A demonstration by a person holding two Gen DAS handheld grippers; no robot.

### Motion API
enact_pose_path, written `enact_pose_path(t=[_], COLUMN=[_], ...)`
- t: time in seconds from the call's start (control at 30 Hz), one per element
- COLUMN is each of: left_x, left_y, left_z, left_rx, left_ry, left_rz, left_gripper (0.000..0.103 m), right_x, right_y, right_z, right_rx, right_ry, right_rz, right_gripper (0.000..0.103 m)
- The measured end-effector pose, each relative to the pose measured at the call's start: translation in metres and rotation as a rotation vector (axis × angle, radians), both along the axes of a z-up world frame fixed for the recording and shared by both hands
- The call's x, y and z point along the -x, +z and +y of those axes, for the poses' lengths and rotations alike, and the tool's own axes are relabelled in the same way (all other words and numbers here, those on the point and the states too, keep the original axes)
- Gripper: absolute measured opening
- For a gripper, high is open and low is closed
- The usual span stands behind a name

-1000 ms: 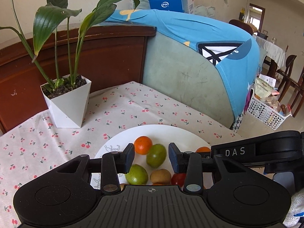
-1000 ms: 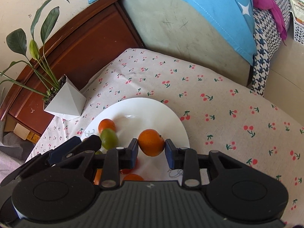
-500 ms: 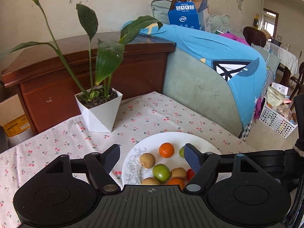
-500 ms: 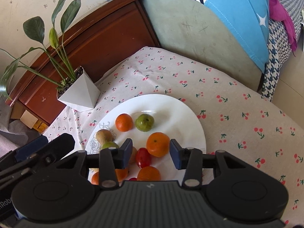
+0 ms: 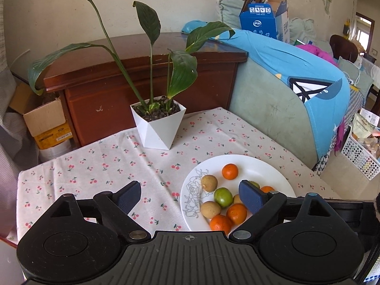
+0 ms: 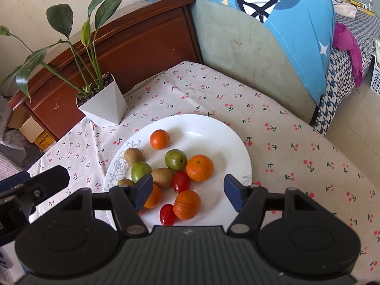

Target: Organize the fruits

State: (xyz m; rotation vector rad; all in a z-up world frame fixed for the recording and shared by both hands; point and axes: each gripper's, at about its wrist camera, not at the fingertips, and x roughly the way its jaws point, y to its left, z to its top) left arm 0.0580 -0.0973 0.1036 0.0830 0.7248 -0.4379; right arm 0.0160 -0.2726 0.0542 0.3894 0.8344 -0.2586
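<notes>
A white plate sits on the cherry-print tablecloth and holds several fruits: oranges, green fruits, brown kiwis and red tomatoes. My right gripper is open and empty, raised above the near part of the plate. My left gripper is open and empty, above the plate's left edge, where the same fruits show. The left gripper also shows at the lower left of the right wrist view.
A white pot with a leafy plant stands on the cloth behind the plate, also in the right wrist view. A wooden cabinet and a sofa with blue cover border the table. A white basket sits on the floor at right.
The right gripper let go of an orange onto the plate and opened wide. Both grippers opened and pulled back and up from the plate.
</notes>
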Motion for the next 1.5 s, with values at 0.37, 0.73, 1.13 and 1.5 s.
enact_pose_path(t=[0.37, 0.73, 1.13, 1.5], left_x=[0.007, 0.006, 0.004, 0.002], left_y=[-0.002, -0.02, -0.029, -0.034], left_z=[0.003, -0.009, -0.015, -0.017], left_rx=[-0.05, -0.116, -0.159, -0.216], left_ry=[0.054, 0.066, 0.071, 0.088], left_rz=[0.029, 0.082, 0.128, 0.143], left_gripper=[0.092, 0.092, 0.092, 0.092], right_x=[0.024, 0.031, 0.028, 0.029], right_y=[0.002, -0.004, -0.009, -0.008], right_z=[0.01, 0.006, 0.01, 0.01], right_rx=[0.04, 0.048, 0.128, 0.165], right_ry=[-0.051, -0.09, -0.096, -0.103], right_rz=[0.026, 0.064, 0.085, 0.086], right_gripper=[0.083, 0.088, 0.089, 0.089])
